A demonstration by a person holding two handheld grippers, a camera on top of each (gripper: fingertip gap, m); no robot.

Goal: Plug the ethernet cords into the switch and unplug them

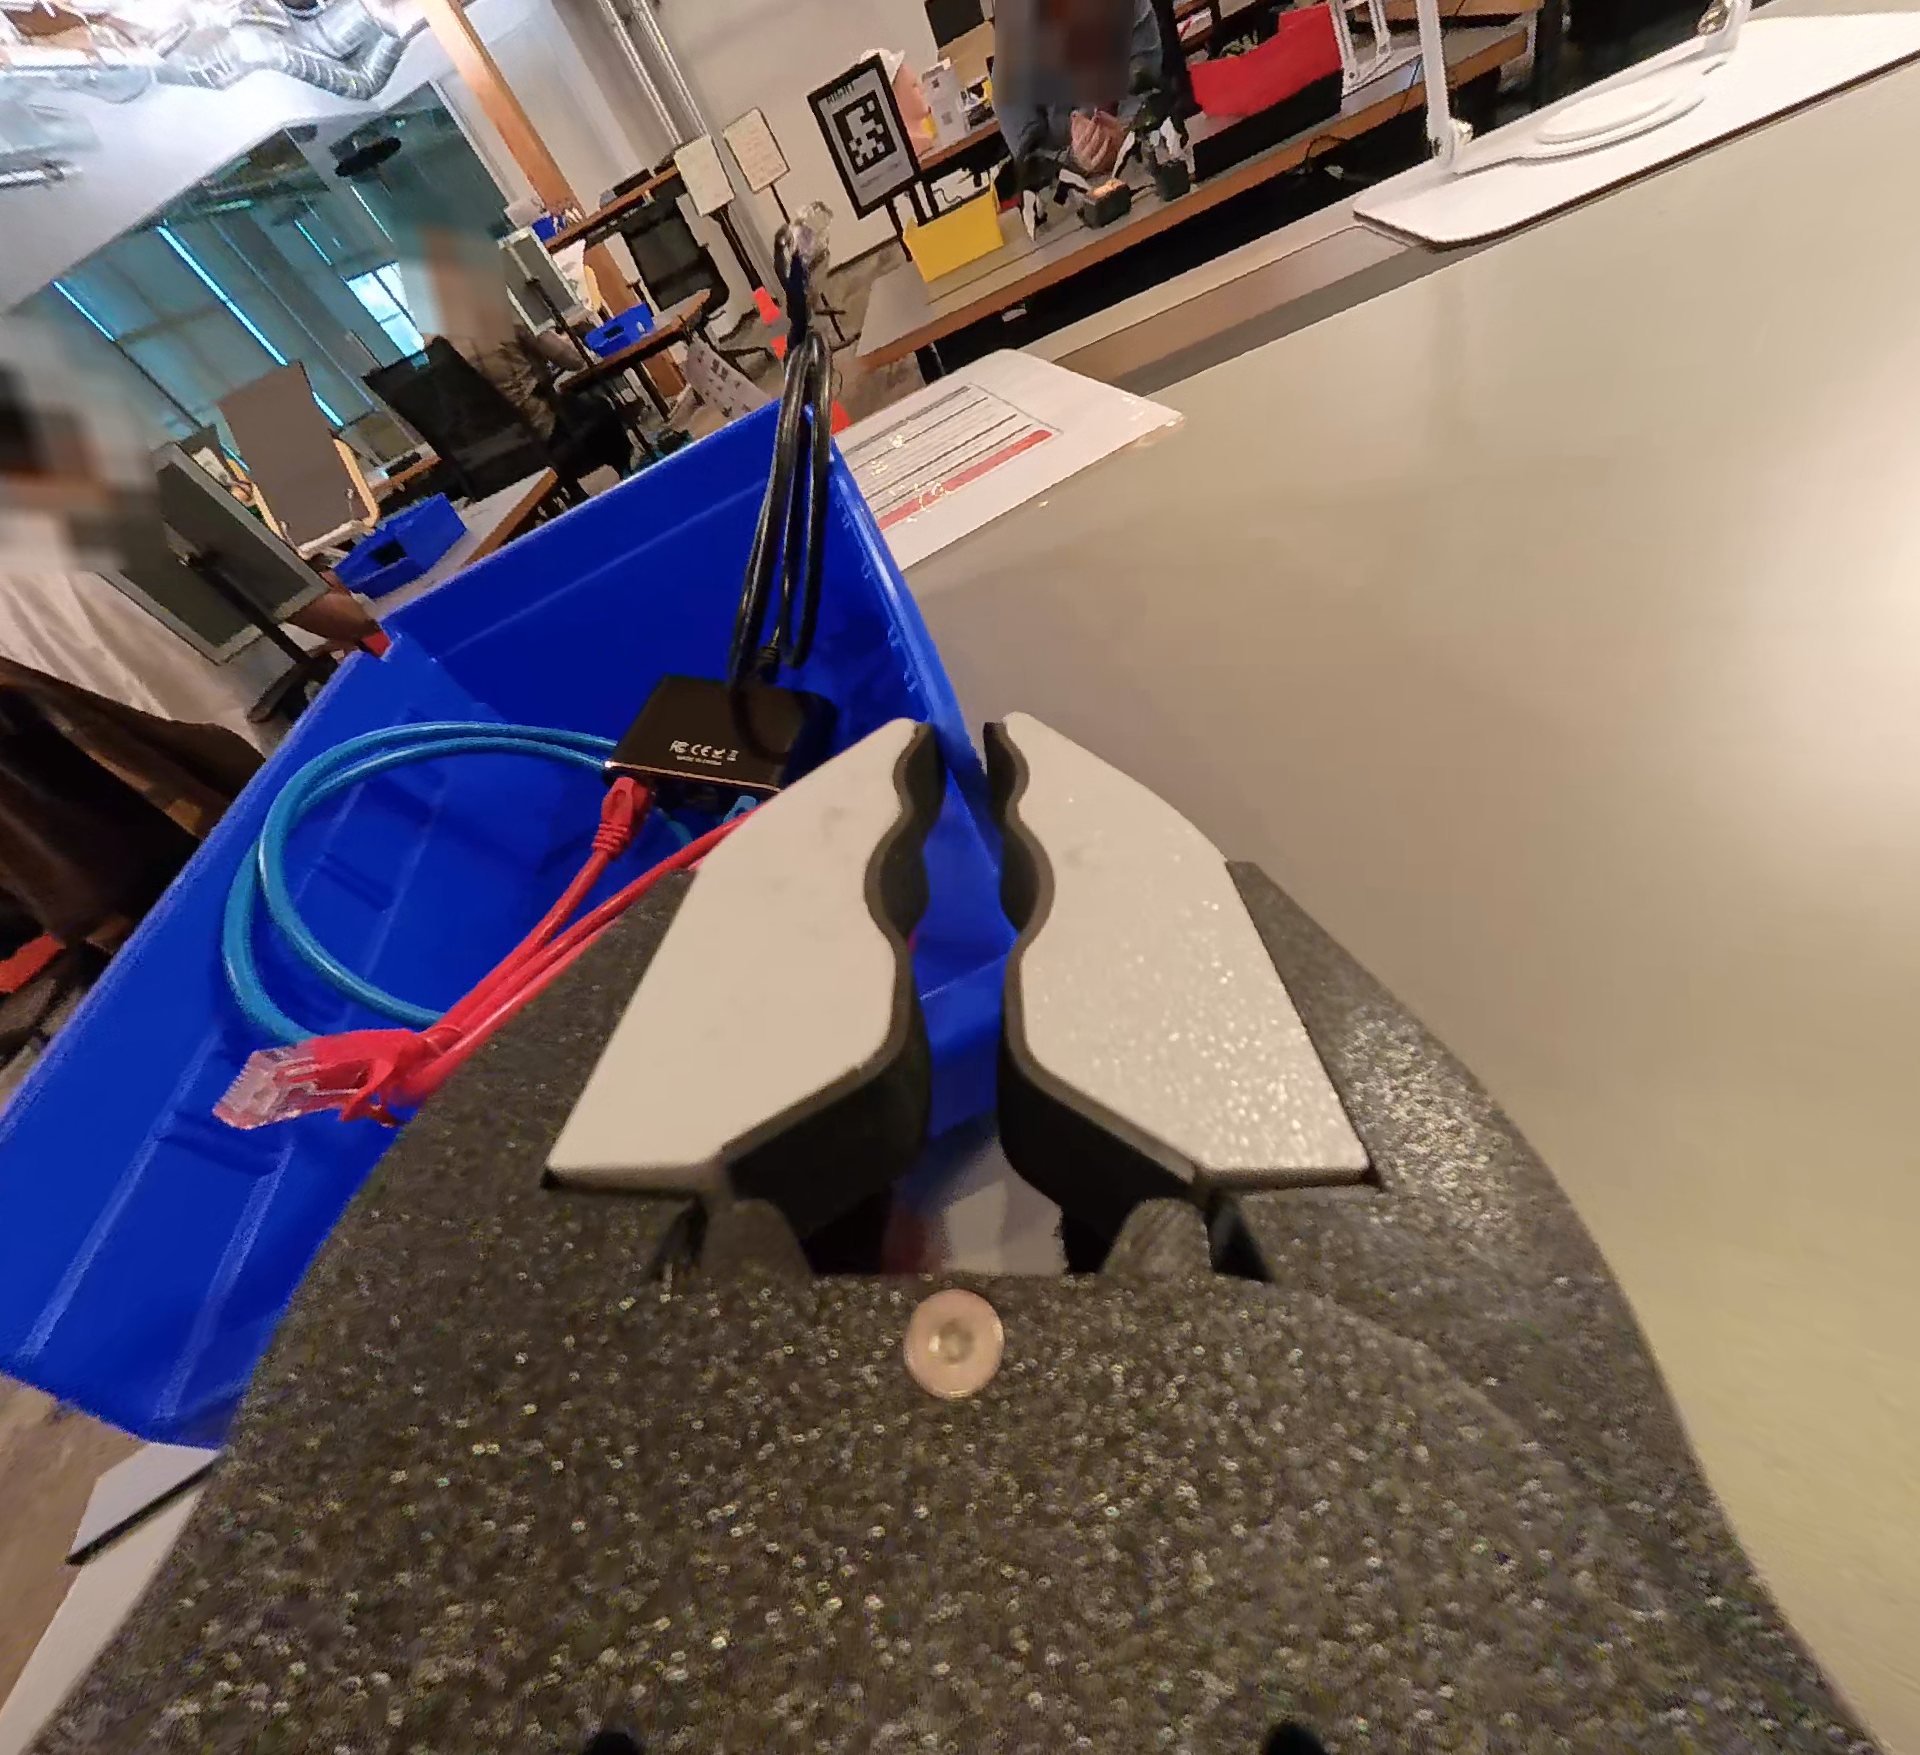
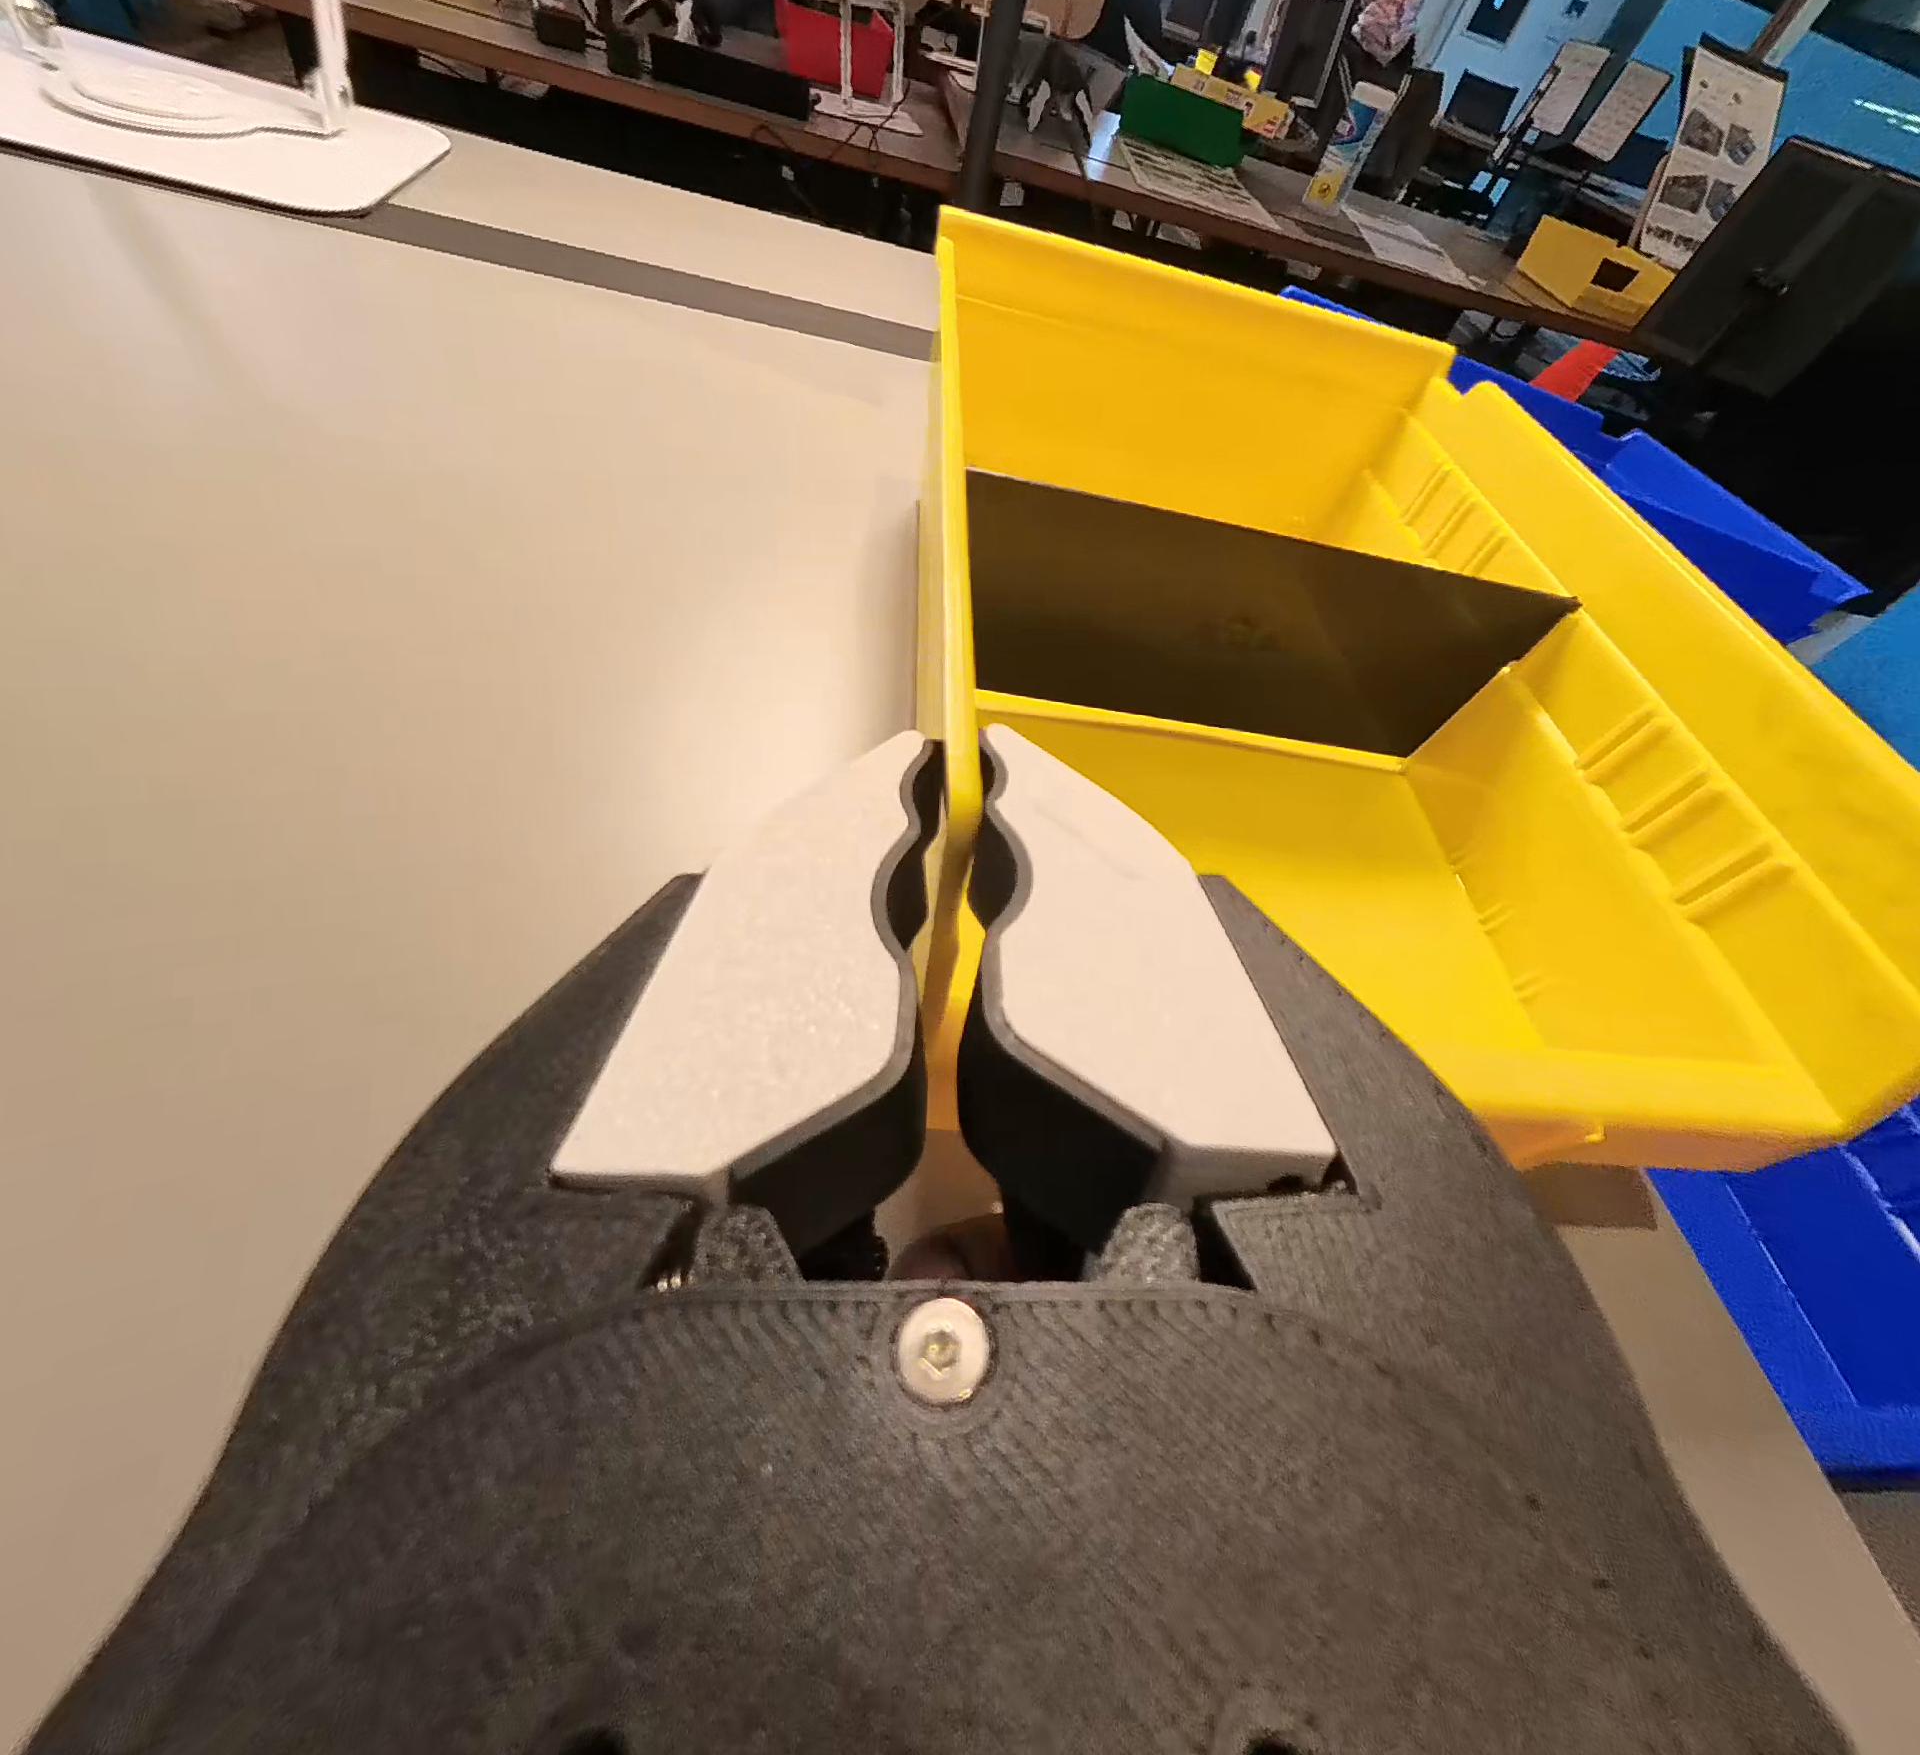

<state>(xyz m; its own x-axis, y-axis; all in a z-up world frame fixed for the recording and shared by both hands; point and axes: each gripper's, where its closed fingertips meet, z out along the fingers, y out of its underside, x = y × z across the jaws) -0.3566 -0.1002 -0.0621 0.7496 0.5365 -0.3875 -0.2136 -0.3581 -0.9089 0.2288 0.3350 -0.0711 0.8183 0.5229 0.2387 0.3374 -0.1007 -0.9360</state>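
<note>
A blue bin holds a small black switch. A red ethernet cord has one end at the switch's port; its other clear plug lies loose. A blue cord coils in the bin, and a black cord stands up from the switch. My left gripper is shut on the blue bin's right wall, near its front corner. My right gripper is shut on the left wall of a yellow bin, which has a black divider and looks empty.
The bins sit at opposite sides of a light grey table. A laminated sheet lies behind the blue bin. A white stand base is at the far edge. More blue bins lie right of the yellow one. The grippers' ends are close to 75 centimeters from one another.
</note>
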